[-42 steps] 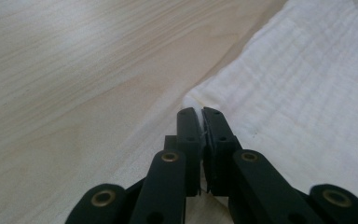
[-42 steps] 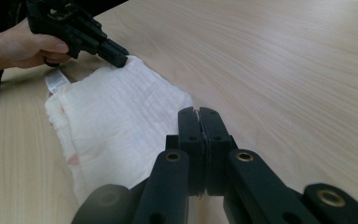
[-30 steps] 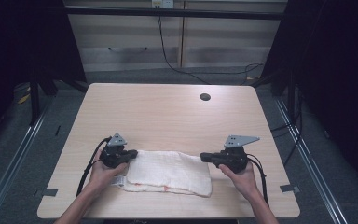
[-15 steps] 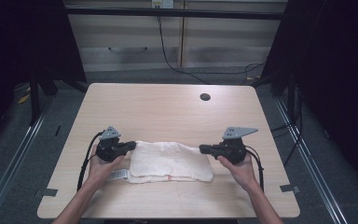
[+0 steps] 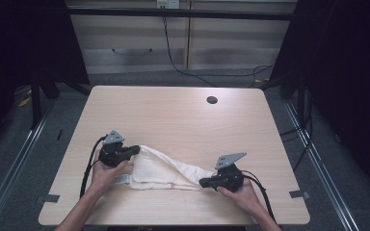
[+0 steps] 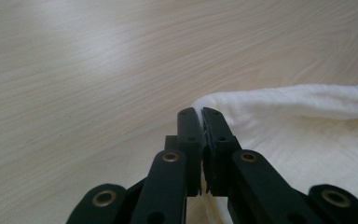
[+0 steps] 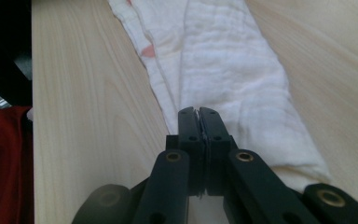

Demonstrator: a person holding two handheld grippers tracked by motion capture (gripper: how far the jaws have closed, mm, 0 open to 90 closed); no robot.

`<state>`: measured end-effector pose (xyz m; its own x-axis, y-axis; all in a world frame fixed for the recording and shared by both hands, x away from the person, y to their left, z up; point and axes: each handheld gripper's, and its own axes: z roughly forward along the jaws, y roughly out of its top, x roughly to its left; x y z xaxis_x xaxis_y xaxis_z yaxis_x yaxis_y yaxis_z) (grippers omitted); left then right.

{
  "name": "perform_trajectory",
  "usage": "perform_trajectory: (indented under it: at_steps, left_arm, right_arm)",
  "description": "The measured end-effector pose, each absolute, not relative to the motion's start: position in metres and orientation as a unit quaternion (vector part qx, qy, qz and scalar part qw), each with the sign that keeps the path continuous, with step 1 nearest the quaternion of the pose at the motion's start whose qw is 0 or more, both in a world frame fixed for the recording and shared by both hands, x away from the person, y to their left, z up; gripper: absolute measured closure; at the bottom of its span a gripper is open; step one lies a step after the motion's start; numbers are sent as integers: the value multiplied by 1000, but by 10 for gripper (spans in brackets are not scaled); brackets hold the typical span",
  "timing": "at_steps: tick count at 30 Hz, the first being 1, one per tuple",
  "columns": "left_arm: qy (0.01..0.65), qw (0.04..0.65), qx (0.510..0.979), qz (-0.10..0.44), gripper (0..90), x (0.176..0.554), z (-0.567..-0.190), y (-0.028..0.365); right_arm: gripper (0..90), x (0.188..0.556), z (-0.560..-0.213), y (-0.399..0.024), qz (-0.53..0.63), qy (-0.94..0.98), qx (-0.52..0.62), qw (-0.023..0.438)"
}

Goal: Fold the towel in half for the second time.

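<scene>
Claws both clenching white towel (image 5: 164,169): left claw (image 5: 136,149) and right claw (image 5: 203,182) pinching corners on desk (image 5: 173,120); tag (image 5: 121,179) lettering unreadable.

The towel (image 5: 161,169) lies on the table (image 5: 173,115) near its front edge, between the left gripper (image 5: 136,149) and right gripper (image 5: 203,182).

Against the earlier frames, the right gripper (image 5: 204,182) now sits lower in the high view, closer to the table's (image 5: 173,115) near edge and nearer the table's middle, dragging its pinched corner of the white towel (image 5: 164,168) with it. The towel, a flat rectangle a second ago, is now pulled into a long wedge that narrows toward that gripper. The left gripper (image 5: 136,149) now stands slightly farther from the near edge, its towel corner raised in a fold.
</scene>
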<state>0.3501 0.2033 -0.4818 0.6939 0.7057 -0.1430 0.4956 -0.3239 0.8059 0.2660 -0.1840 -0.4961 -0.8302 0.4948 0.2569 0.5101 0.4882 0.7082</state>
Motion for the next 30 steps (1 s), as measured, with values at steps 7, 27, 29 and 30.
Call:
perform_trajectory:
  at_steps: [7, 27, 29, 30]
  left_arm:
    - [347, 478, 798, 123, 868, 344, -468, 198]
    - [219, 449, 860, 105, 866, 274, -463, 184]
    - [210, 443, 867, 91, 865, 267, -468, 182]
    - [206, 439, 870, 86, 865, 264, -471, 180]
  right_arm:
    - [893, 273, -499, -182, -391, -867, -310, -2]
    - [895, 284, -500, -197, -389, -846, -362, -37]
    - [895, 284, -501, -197, -389, -847, -360, -40]
    - [895, 284, -501, -197, -390, -846, -361, -41]
